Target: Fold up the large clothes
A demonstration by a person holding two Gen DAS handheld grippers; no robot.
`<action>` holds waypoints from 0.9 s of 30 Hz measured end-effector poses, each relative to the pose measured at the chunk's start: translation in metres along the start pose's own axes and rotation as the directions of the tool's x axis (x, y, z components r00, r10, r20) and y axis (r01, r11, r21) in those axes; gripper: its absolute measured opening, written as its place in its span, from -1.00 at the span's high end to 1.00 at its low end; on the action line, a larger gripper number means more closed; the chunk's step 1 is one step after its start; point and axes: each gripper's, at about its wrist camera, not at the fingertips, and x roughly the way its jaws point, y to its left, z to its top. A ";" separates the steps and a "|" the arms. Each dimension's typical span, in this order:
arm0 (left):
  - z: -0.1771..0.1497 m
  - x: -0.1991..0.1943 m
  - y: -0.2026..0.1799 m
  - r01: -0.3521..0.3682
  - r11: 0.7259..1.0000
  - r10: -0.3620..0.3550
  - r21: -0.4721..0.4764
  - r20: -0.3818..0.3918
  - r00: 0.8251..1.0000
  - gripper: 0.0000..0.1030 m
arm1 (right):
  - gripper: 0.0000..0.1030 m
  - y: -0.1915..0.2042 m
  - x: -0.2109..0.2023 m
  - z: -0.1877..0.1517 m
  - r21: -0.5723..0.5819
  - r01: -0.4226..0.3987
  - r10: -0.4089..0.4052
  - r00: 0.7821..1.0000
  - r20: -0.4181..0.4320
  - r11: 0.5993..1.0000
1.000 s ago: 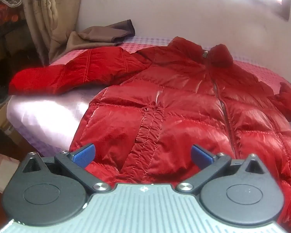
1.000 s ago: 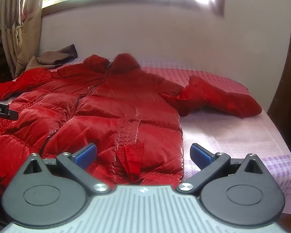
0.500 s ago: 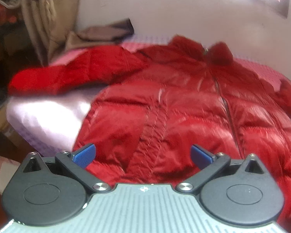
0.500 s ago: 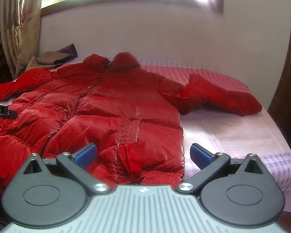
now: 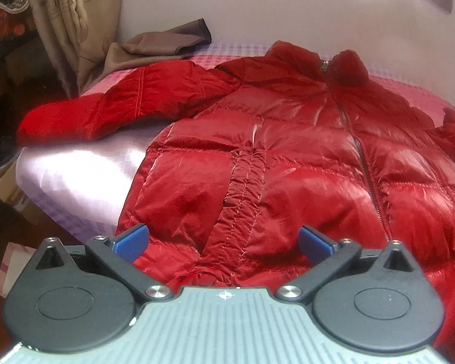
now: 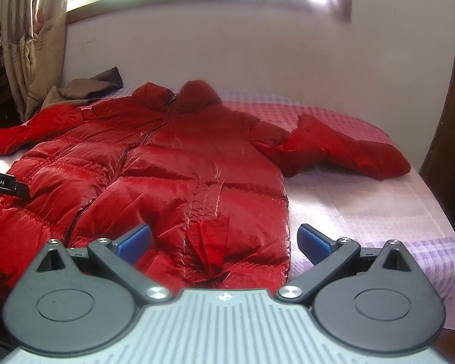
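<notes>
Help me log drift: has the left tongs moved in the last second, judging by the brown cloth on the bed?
Barely: in the left wrist view the brown cloth and red jacket sit almost where they did, so the left tongs hardly moved.

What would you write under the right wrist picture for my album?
Open right gripper hovers over the hem of a shiny red puffer jacket spread flat, zipped, on a pink checked bed.
</notes>
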 end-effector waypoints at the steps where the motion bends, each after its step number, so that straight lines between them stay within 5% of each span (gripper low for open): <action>1: 0.000 0.000 -0.001 0.000 1.000 0.000 0.003 -0.002 1.000 -1.00 | -1.00 0.000 0.000 0.000 0.000 -0.001 0.001 1.000 0.000 1.000; 27: -0.005 -0.003 -0.014 0.050 0.997 -0.051 0.051 0.008 0.999 -1.00 | -1.00 -0.012 0.011 -0.005 0.042 0.041 -0.039 0.998 -0.046 0.998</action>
